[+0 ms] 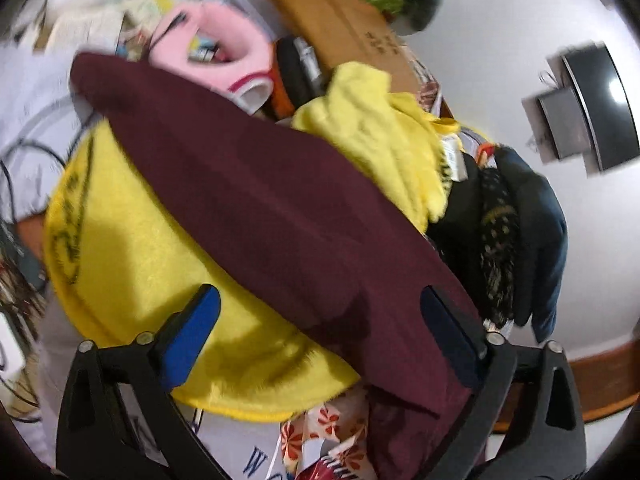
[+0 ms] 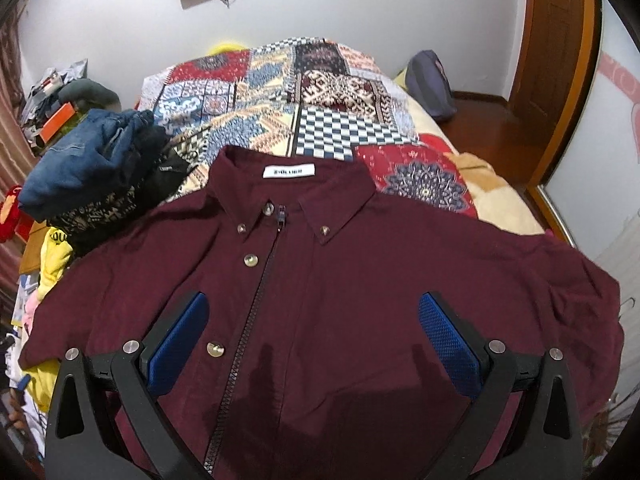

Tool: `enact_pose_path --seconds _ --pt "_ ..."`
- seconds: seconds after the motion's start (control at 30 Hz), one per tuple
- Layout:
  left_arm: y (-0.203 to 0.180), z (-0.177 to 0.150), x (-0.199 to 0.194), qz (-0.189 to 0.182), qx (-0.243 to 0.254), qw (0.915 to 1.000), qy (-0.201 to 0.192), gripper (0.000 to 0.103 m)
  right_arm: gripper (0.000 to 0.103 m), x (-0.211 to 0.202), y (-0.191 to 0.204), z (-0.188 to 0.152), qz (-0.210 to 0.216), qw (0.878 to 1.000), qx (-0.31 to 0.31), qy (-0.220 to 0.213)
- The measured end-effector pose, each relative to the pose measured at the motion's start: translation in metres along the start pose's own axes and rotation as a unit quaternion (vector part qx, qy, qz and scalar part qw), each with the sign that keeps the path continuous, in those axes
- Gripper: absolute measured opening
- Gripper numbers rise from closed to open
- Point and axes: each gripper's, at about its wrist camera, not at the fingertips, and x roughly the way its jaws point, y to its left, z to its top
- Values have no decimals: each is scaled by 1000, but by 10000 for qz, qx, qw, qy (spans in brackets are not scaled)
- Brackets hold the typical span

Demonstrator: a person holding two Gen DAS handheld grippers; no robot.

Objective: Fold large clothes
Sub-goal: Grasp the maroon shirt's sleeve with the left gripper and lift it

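A maroon collared shirt (image 2: 344, 280) with a diagonal black zipper and metal buttons lies spread front-up on the patchwork bedspread (image 2: 304, 92), collar at the far end. My right gripper (image 2: 314, 336) is open just above the shirt's chest, empty. In the left wrist view the shirt's sleeve (image 1: 256, 200) drapes across a pile of clothes. My left gripper (image 1: 320, 332) is open over the sleeve's edge and a yellow fleece garment (image 1: 152, 272), holding nothing.
Folded jeans (image 2: 84, 160) and dark patterned clothes (image 2: 120, 204) are stacked left of the shirt. A yellow cloth (image 1: 380, 132), pink item (image 1: 224, 48) and cardboard box (image 1: 340, 20) clutter the left side. A wooden bed frame (image 2: 556, 92) runs along the right.
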Motion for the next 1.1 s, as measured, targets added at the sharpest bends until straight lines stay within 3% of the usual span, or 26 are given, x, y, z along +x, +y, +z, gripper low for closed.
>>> enact_pose_path --seconds 0.1,0.17,0.3,0.43,0.53,0.63,0.77,0.9,1.1 --pt "11 9 13 -41 -155 9999 18 86 103 3 2 0 -26 10000 -15 49" --pt "11 13 16 -51 95 9999 -92 81 103 3 2 0 -32 10000 -28 60" --pt "-3 13 15 446 707 9958 -362 63 103 3 2 1 -86 9999 -21 47" --pt "-31 13 15 1251 1404 9803 -601 27 103 3 2 1 -56 10000 10 69" --pt "-57 12 10 1717 1822 9657 -696 18 103 0 0 1 38 10000 72 49" --pt "-96 8 -7 1826 2330 9488 -1100 13 103 -4 -2 2 130 9999 106 -15" --pt "-150 3 -32 1478 2742 9381 -1515 10 103 -13 -8 5 180 9996 141 -183" --pt "-213 -19 -66 667 3237 9255 -1848 8 103 -22 -18 8 263 9989 152 -357" --pt "-308 -93 -91 -604 4133 8898 -1838 7 103 -32 -37 8 372 9978 228 -509"
